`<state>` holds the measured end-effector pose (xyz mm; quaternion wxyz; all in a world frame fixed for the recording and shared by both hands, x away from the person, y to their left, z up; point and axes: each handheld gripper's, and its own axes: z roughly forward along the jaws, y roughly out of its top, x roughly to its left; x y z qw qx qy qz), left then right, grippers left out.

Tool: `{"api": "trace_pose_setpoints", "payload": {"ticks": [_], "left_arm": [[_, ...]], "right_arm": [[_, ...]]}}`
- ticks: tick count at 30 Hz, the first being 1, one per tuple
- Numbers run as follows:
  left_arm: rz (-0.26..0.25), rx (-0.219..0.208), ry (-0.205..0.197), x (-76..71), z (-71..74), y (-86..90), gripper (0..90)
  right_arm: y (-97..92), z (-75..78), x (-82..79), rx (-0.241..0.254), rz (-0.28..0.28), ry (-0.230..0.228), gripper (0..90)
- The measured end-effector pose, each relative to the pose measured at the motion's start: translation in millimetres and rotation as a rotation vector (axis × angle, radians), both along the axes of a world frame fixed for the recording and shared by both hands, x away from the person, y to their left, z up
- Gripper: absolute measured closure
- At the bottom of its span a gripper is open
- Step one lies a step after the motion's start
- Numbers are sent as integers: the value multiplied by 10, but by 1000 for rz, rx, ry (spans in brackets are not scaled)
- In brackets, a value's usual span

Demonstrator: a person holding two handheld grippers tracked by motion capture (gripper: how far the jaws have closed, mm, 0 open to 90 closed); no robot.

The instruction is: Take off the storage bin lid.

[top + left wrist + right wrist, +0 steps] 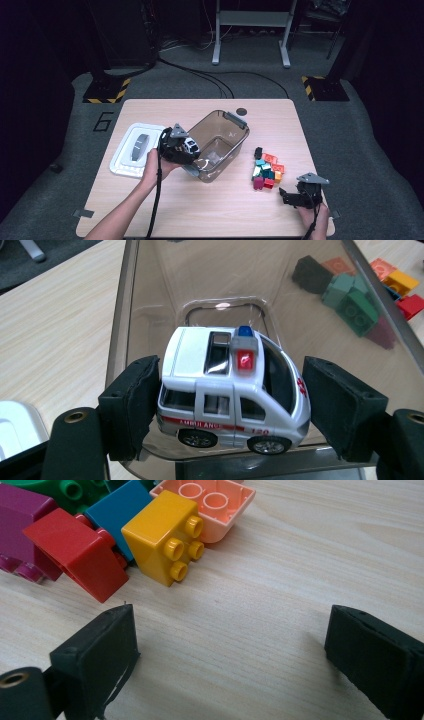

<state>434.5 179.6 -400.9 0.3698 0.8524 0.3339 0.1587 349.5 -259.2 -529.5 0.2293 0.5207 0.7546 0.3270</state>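
A white toy ambulance (232,390) with a blue roof light and red stripe is held level in my left gripper (230,405), one pad on its rear and one on its front. It hangs just above the near rim of a smoky clear plastic bin (150,300). From the high view, the left gripper (192,150) sits at the bin's (239,142) near left corner. My right gripper (287,196) rests low near the table's front right, jaws wide apart over bare wood (232,645). Nothing lies between its pads.
A pile of coloured toy bricks (267,170) lies right of the bin, close ahead of the right gripper; a yellow brick (160,535) and a red one (75,550) are nearest. A white lid (125,160) with a grey handle lies left of the bin.
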Motion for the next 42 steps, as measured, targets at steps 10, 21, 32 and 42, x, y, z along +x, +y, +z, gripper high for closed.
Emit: {"api": "trace_pose_setpoints", "payload": {"ticks": [10,21,32,42], "left_arm": [[-12,37,0,-1,-28,-54,247],[-29,51,26,4,-2,-56,245],[-36,49,31,-14,24,-31,241],[-34,36,2,-80,112,25,197]], "right_arm": [[-2,1,-1,-1,2,1,58],[-2,3,-2,-1,2,4,59],[-1,0,-1,0,2,0,59],[-2,1,-1,3,1,-1,63]]}}
